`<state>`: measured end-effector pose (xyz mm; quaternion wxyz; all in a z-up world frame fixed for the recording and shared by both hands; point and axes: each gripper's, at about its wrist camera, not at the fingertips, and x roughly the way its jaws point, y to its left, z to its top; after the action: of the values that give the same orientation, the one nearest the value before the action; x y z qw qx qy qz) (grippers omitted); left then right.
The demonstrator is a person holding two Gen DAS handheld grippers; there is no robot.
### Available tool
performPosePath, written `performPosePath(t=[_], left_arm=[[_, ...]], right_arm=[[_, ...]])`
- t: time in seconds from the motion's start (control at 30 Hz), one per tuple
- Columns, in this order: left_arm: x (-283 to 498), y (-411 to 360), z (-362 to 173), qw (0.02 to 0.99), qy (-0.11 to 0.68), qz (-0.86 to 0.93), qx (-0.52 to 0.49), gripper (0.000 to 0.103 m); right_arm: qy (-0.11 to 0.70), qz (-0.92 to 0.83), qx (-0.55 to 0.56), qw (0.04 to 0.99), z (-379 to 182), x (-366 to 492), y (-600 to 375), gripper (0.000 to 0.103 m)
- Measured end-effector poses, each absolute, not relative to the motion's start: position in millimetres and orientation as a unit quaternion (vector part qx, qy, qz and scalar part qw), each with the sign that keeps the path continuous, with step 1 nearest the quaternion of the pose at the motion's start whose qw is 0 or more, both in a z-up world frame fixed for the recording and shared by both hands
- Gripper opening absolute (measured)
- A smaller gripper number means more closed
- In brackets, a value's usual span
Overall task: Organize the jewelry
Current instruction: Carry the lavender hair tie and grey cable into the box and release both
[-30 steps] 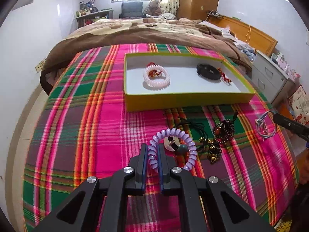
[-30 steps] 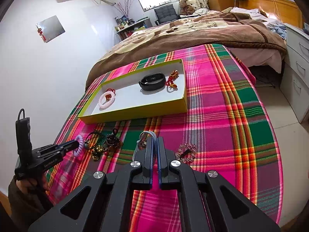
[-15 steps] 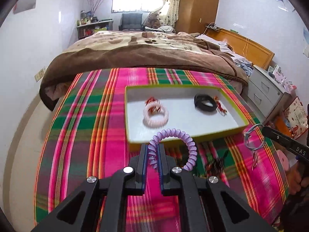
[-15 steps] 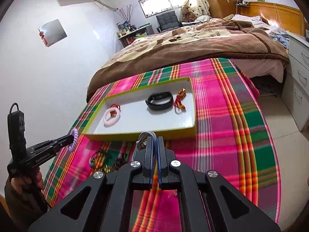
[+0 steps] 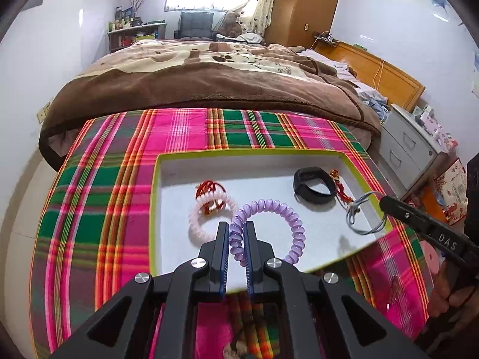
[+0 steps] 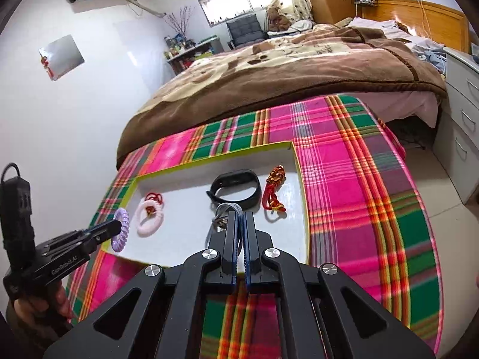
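Observation:
A yellow-rimmed white tray [image 5: 257,152] [image 6: 302,191] lies on the plaid cloth. Over its near left part my left gripper [image 5: 236,229] [image 6: 115,228] is shut on a purple spiral bracelet [image 5: 287,218] [image 6: 121,232]. My right gripper [image 6: 240,218] [image 5: 384,202] is shut on a grey-blue wire ring with a small charm [image 6: 223,212] [image 5: 357,212], held above the tray's right side. In the tray lie a pink bead bracelet with a red knot [image 5: 206,209] [image 6: 149,214], a black band [image 5: 314,184] [image 6: 236,188] and a red-gold tassel charm [image 6: 274,191] [image 5: 338,184].
The pink and green plaid cloth [image 5: 119,179] [image 6: 359,179] covers the surface, its edge dropping at the right. A brown blanket on a bed [image 5: 194,74] lies beyond. A grey drawer cabinet [image 5: 410,146] stands to the right. A hand [image 6: 39,302] holds the left gripper's handle.
Both grippers have risen off the cloth and moved forward over the tray, each carrying its piece. The dark necklaces on the cloth have dropped out of sight below the grippers.

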<state>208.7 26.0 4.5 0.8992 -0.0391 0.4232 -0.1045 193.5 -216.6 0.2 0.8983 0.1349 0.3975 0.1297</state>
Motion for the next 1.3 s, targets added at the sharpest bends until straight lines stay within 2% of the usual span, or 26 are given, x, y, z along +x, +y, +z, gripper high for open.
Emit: performPosePath(t=[0.4, 1.07, 1.13, 1.2, 1.3], left_arm=[[246, 7, -20, 0.889, 0.445, -0.101, -0.047, 0.01], [248, -5, -34, 0.878, 0.465, -0.105, -0.04, 0.01], [245, -4, -32, 0.88, 0.461, -0.108, -0.043, 0.01], [243, -3, -31, 0.88, 0.46, -0.108, -0.047, 0.01], [236, -2, -25, 0.884, 0.451, -0.113, -0.044, 0.015]], right_arm=[[0.421, 0.095, 0.098, 0.897, -21, 218, -220, 0.003], [0.426, 0.072, 0.027, 0.901, -28, 218, -212, 0.003], [0.423, 0.07, 0.023, 0.903, -26, 217, -211, 0.005], [0.42, 0.071, 0.02, 0.905, -26, 214, -209, 0.013], [0.415, 0.072, 0.016, 0.907, -23, 212, -208, 0.018]])
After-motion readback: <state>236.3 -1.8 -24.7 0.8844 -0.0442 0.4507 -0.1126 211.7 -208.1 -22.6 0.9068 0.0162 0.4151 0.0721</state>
